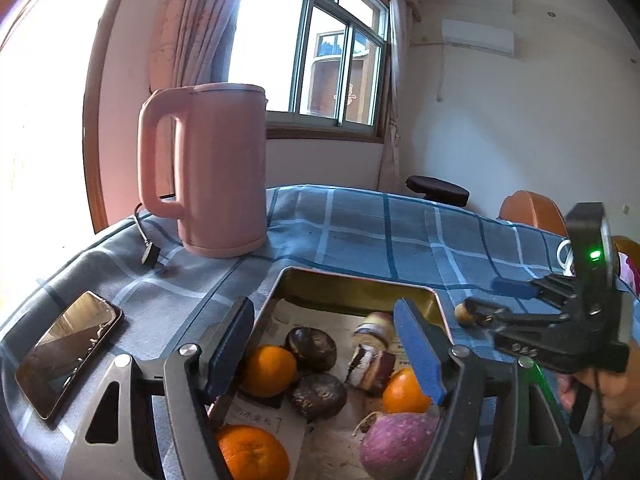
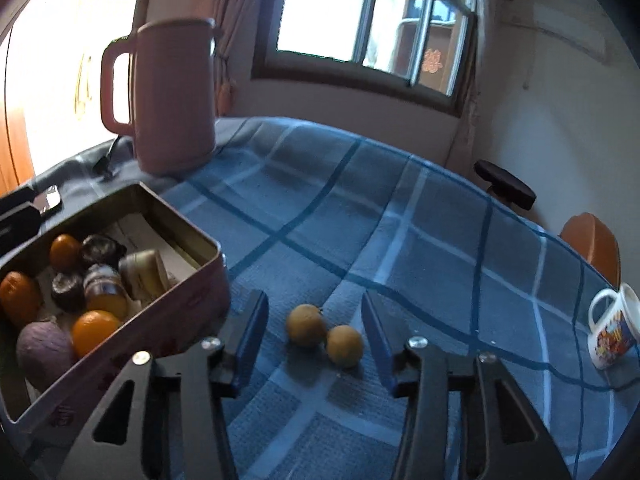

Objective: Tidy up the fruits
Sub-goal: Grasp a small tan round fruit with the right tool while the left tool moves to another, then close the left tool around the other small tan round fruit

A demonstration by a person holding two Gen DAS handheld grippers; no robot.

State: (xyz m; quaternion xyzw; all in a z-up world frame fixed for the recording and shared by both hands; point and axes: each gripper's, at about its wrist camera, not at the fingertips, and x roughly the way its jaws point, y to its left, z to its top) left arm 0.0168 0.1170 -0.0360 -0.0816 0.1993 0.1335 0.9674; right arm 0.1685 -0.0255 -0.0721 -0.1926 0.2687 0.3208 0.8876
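Left wrist view: the left tongs [image 1: 324, 348] hang with jaws apart and nothing between them over a metal tin [image 1: 356, 284] on the blue checked surface [image 1: 360, 228]. Inside lie three oranges [image 1: 269, 370], two dark round fruits [image 1: 311, 347], a purple root [image 1: 396, 442] with its stem end toward the left tongs, and cut striped chunks [image 1: 370, 366]. A pink kettle [image 1: 204, 168] stands upright behind the tin, and a phone [image 1: 68, 350] lies flat to the left. At right, a hand [image 1: 600, 392] holds the right tongs [image 1: 476, 300] sideways just beside the tin, with a small tan fruit [image 1: 464, 314] at their tips.

Right wrist view: the right tongs [image 2: 316, 340] stand jaws apart, clamped on nothing, over two tan round fruits [image 2: 306, 325] that touch each other on the cloth, the pair running from upper left to lower right. The tin sits just to their left; a mug [image 2: 612, 332] stands well apart at the right edge.
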